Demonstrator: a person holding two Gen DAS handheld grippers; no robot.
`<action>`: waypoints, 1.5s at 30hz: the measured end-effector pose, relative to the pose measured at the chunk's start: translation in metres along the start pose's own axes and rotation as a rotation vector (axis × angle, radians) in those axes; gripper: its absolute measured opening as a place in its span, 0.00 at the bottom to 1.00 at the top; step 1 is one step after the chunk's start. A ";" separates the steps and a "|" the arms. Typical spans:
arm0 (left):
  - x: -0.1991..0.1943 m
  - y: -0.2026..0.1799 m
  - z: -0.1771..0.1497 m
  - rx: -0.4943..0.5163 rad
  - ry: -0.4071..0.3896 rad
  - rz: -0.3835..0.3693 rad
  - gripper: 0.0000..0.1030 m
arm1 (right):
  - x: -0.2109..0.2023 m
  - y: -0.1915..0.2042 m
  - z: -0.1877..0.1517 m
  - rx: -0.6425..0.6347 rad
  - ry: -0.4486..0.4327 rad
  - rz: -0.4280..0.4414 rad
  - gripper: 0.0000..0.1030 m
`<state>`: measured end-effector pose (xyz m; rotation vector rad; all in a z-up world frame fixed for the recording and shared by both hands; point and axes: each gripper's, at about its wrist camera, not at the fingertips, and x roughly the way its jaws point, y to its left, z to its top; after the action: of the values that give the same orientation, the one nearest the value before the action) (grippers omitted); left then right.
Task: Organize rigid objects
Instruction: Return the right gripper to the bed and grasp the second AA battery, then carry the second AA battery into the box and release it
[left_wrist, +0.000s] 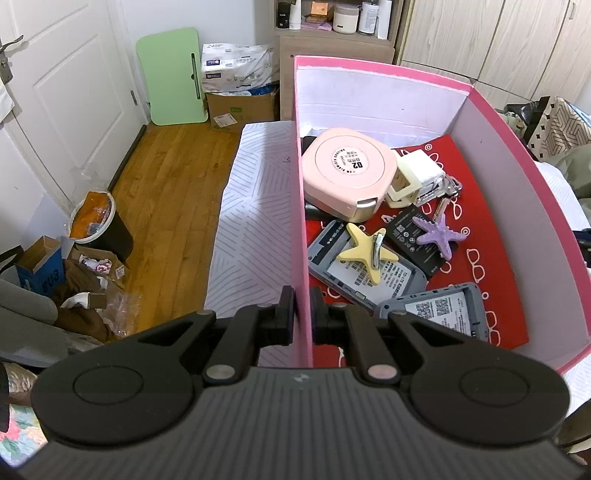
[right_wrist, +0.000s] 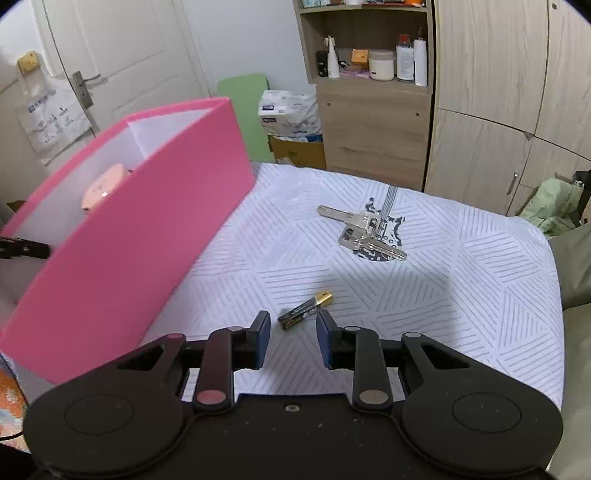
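Two loose things are left outside the pink box (right_wrist: 147, 236): a battery (right_wrist: 306, 309) and a bunch of keys (right_wrist: 364, 233), both lying on the white striped cover (right_wrist: 461, 295) of what looks like a bed. Most of the sorting seems done already. Inside the box, on its red lining, sit a pink round case (left_wrist: 345, 173), a cream block (left_wrist: 410, 177), another set of keys (left_wrist: 445, 194), a yellow starfish clip (left_wrist: 365, 251), a purple starfish (left_wrist: 437, 232), a black battery pack (left_wrist: 413, 236) and two grey devices (left_wrist: 373, 269), jumbled rather than lined up.

The left tongs (left_wrist: 303, 306) are clenched on the near wall of the box, one finger outside and one inside, apparently steadying it. The right tongs (right_wrist: 291, 332) are released, their blue-padded fingers (right_wrist: 263, 332) standing apart and empty, with the battery lying just beyond the gap between them; nothing is pressed by the pads. The keys lie farther off, well apart from the battery.

By my judgement the job is in its last stretch: the battery looks to be the next pick, then the keys, and each needs carrying over the box wall. Whether the contents will also be tidied cannot be told from here
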<state>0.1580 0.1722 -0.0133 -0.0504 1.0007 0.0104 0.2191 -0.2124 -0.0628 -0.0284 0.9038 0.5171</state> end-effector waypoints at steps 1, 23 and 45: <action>0.000 0.000 0.000 0.000 -0.001 0.000 0.07 | 0.005 0.000 0.002 0.002 0.005 0.004 0.31; -0.005 0.001 -0.001 0.000 -0.005 -0.006 0.07 | 0.026 0.005 -0.002 -0.135 -0.062 -0.034 0.12; -0.005 0.003 0.000 0.001 -0.007 -0.008 0.07 | -0.071 0.063 0.014 -0.217 -0.351 0.130 0.11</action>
<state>0.1549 0.1749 -0.0096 -0.0534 0.9932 0.0026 0.1656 -0.1837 0.0118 -0.0740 0.5062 0.7153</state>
